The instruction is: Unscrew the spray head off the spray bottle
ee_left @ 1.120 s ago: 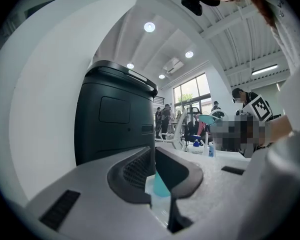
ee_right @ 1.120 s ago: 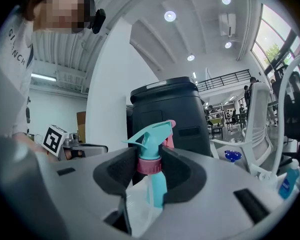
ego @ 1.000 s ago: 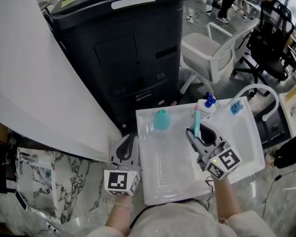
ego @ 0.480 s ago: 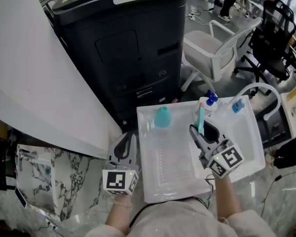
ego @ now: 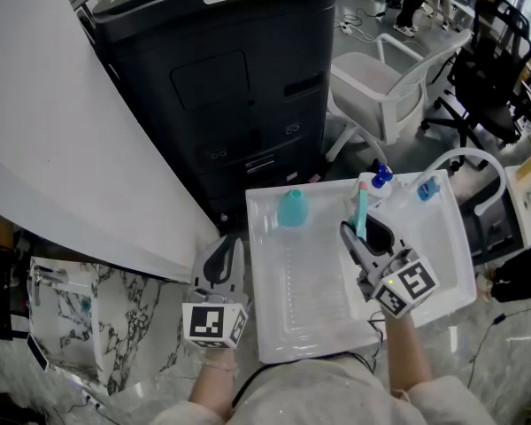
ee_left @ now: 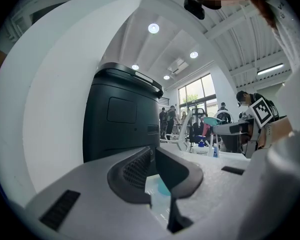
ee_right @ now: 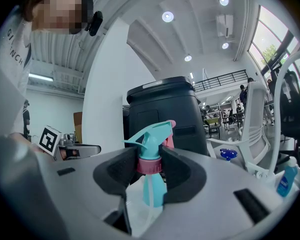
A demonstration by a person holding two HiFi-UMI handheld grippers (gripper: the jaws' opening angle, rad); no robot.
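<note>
In the head view my right gripper [ego: 359,235] hangs over the right half of the white tray [ego: 274,343] and holds a teal spray head [ego: 361,209] upright. In the right gripper view the pads [ee_right: 124,170] press on its pink collar [ee_right: 149,165], so this gripper [ee_right: 150,165] is shut on the spray head [ee_right: 151,140]. A teal stem and a thin clear tube hang below the collar. A teal bottle [ego: 290,211] stands apart at the tray's far left. My left gripper [ego: 227,260] is shut and empty, just left of the tray, jaws [ee_left: 153,159] pointing at the bottle [ee_left: 163,187].
A white bottle with a blue cap [ego: 375,184] and a small blue bottle [ego: 426,189] stand at the tray's far right edge. A big black bin [ego: 221,87] rises behind the tray. A white chair [ego: 380,96] and black office chairs [ego: 491,69] stand to the right.
</note>
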